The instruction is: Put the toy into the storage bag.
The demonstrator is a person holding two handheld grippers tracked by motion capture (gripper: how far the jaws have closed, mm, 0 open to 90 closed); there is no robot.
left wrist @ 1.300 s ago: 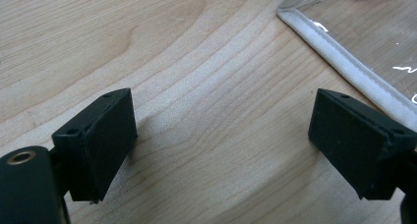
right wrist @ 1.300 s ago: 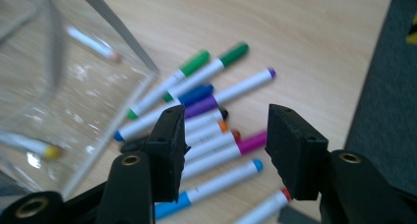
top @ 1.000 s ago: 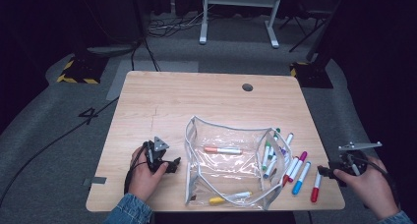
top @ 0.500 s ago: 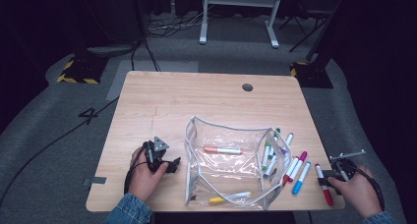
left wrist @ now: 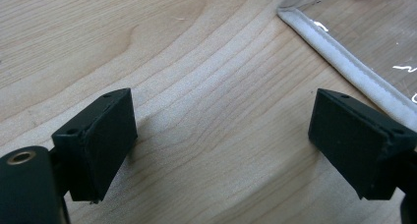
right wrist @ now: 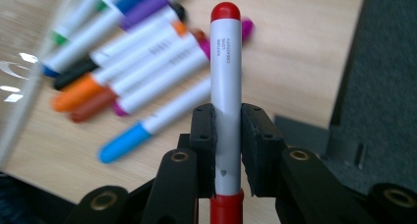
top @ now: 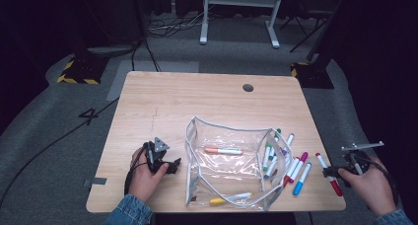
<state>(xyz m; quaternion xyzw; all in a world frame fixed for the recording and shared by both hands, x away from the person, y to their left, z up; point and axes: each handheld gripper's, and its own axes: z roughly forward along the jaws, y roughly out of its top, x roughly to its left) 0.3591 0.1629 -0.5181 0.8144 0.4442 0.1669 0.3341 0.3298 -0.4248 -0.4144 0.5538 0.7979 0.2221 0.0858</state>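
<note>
Red marker (right wrist: 226, 86) pinched tight between the jaws of the right gripper (right wrist: 227, 135), white body, red cap pointing away, red end nearest the camera. Seen from above, same marker (top: 328, 173) at the near right edge of the table (top: 197, 96), lying low over the wood, right gripper (top: 331, 172) closed around it, right hand (top: 369, 183) behind it.

Just left of it, a loose bunch of markers (top: 296, 168) on the wood: blue, pink, purple, orange, green caps, some touching each other. Blurry in the right gripper view, so not all colours sure.

Further left, a clear pouch (top: 229, 168) with a pale edge, lying open near the middle. Inside it, an orange marker (top: 223, 150) toward the far side and a yellow marker (top: 229, 198) toward the near side.

Left of the pouch, the left gripper (top: 170, 166) held in the left hand (top: 144, 178), resting on the table. Jaws spread wide, nothing between them but bare wood. Pouch edge (left wrist: 344, 67) just beside the right jaw.
</note>
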